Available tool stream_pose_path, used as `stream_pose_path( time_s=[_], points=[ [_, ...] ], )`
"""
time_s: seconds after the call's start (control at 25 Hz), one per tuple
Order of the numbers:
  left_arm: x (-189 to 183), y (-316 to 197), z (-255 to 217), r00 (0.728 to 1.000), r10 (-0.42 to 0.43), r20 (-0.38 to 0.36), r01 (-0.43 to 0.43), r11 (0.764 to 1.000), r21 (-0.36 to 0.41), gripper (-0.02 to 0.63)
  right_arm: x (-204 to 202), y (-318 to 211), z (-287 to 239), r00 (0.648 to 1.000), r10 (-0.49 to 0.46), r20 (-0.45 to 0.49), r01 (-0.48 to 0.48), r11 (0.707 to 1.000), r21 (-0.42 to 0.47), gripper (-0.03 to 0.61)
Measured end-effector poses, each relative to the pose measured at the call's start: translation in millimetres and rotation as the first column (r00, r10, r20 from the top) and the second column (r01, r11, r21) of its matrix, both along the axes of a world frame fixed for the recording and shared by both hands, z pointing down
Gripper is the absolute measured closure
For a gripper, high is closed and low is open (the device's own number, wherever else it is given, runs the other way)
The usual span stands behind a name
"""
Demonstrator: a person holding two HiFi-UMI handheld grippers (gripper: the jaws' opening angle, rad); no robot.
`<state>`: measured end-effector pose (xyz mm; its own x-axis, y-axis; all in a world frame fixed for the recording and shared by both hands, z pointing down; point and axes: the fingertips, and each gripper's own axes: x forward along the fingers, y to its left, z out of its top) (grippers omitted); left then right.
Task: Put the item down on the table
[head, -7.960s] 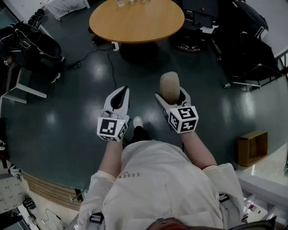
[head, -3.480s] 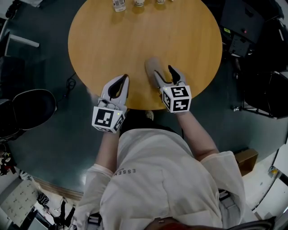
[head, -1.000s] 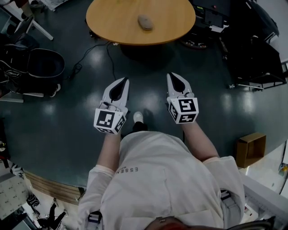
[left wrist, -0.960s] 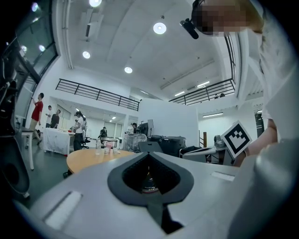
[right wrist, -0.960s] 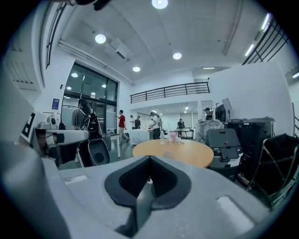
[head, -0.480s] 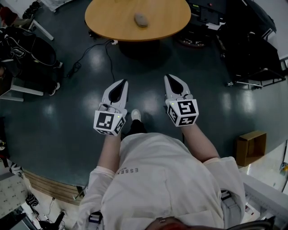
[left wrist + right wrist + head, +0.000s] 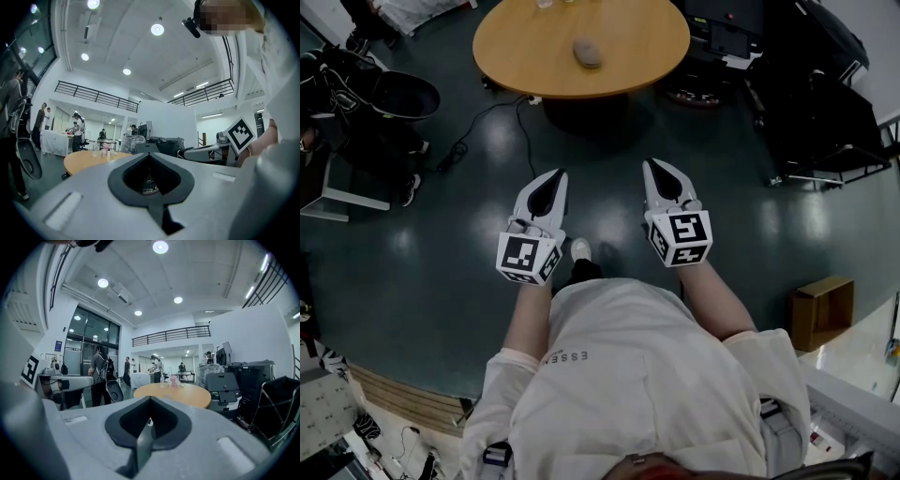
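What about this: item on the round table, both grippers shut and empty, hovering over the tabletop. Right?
No. The item lies on the round table, and the left gripper and right gripper are shut and empty, but they hover over the floor, clear of the table: see the head view.

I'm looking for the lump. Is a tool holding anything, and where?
Nothing is held. The left tool and right tool are shut, empty; the lump lies on the table.

Open floor [image 7: 609, 150] is left ahead up to the round table [image 7: 647, 47]. Passage is hemmed by a black chair [image 7: 403, 94] at left and dark equipment [image 7: 825, 103] at right.
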<state>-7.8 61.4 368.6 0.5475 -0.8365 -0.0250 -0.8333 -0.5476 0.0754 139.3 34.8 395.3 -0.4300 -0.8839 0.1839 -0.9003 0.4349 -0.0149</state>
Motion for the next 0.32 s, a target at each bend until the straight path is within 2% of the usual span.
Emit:
stream_pose_path(
  time_s=[0.32],
  points=[
    [-1.5, -3.9, 0.9, 1.0, -0.012, 0.018, 0.012, 1.0, 0.003, 0.606, 0.2, -3.3, 4.6, 1.0, 0.0, 0.018, 0.001, 1.0, -0.016, 0.589]
  ],
)
